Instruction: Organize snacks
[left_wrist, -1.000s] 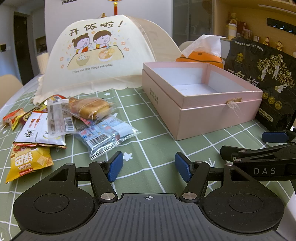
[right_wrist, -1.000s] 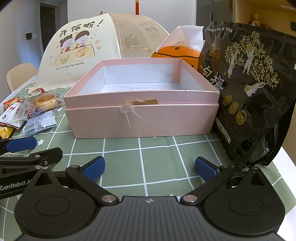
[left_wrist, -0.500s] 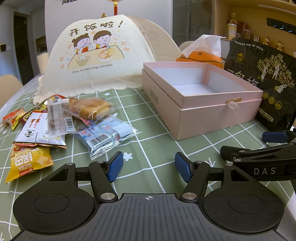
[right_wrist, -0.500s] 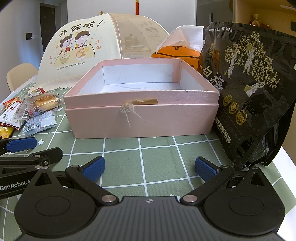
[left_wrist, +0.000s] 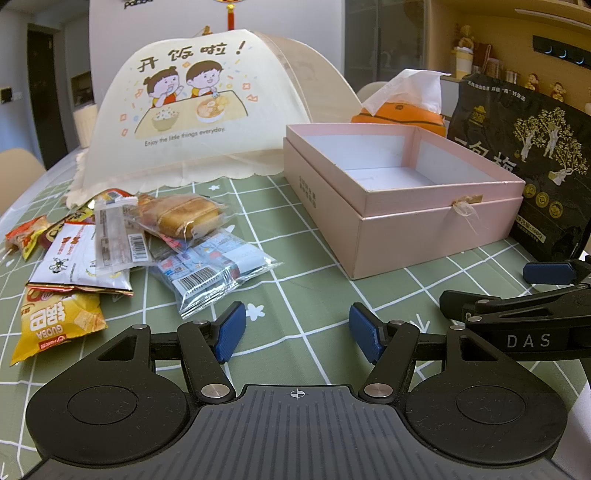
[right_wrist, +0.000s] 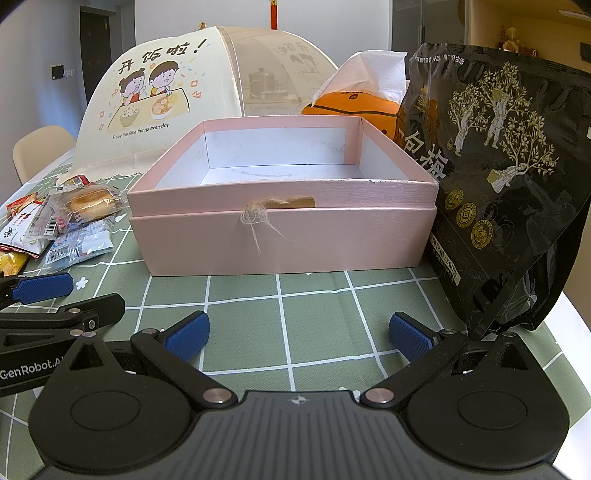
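Observation:
An open pink box (left_wrist: 402, 206) (right_wrist: 280, 229) with a white inside stands empty on the green checked tablecloth. Left of it lies a heap of snack packets: a clear pack of blue sweets (left_wrist: 210, 269) (right_wrist: 79, 245), a wrapped cake (left_wrist: 181, 216) (right_wrist: 90, 203), a white packet (left_wrist: 79, 262) and a yellow crisp bag (left_wrist: 55, 325). My left gripper (left_wrist: 297, 332) hovers open over bare cloth just in front of the blue sweets. My right gripper (right_wrist: 297, 334) is open too, low in front of the box, with nothing between its fingers.
A tall black snack bag (right_wrist: 498, 184) (left_wrist: 532, 162) stands right of the box, close to my right gripper. Behind are a cream mesh food cover (left_wrist: 207, 110) and an orange tissue holder (right_wrist: 354, 103). The table's right edge (right_wrist: 576, 317) runs near the black bag.

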